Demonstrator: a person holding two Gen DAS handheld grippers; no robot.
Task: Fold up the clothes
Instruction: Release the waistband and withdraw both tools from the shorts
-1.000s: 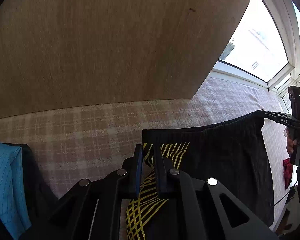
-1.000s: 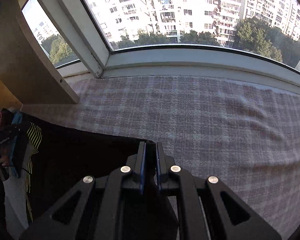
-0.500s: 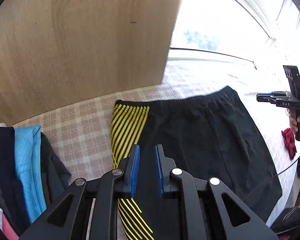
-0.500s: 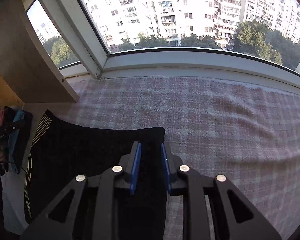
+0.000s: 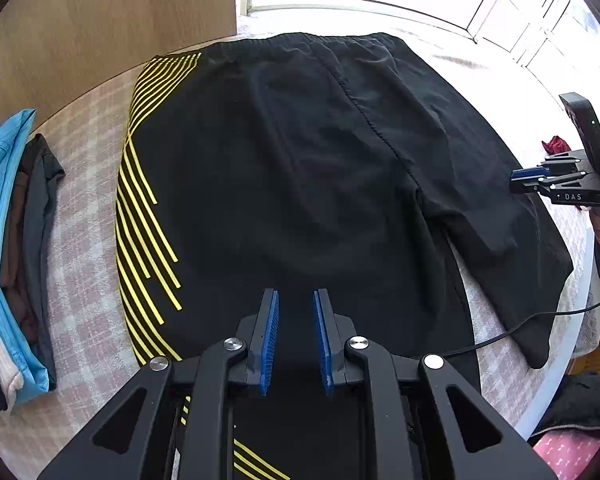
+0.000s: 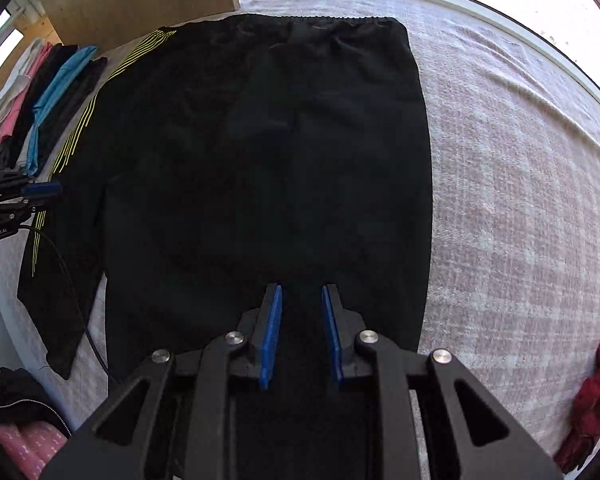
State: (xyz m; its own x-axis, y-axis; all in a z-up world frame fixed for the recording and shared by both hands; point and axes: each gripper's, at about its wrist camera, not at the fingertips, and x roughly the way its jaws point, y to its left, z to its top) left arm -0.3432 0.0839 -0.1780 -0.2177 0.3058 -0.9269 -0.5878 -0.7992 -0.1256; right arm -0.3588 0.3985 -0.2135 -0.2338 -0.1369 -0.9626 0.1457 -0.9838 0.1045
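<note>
Black shorts (image 5: 300, 168) with yellow stripes (image 5: 140, 216) on one side lie flat on the plaid-covered surface, waistband at the far end; they also show in the right wrist view (image 6: 268, 168). My left gripper (image 5: 296, 300) is open and empty, hovering above the near part of the shorts. My right gripper (image 6: 301, 296) is open and empty above the shorts' other leg; it also shows at the right edge of the left wrist view (image 5: 528, 180). The left gripper shows at the left edge of the right wrist view (image 6: 40, 190).
A stack of folded clothes (image 5: 16, 240) lies to the left of the shorts, by a wooden panel (image 5: 100, 20). A red cloth (image 6: 592, 396) lies at the right. A black cable (image 6: 72, 300) crosses the shorts' leg. A window runs along the far side.
Both grippers let go of the shorts' waistband, opened, and drew back and up. The shorts, held up before, now lie spread flat on the surface.
</note>
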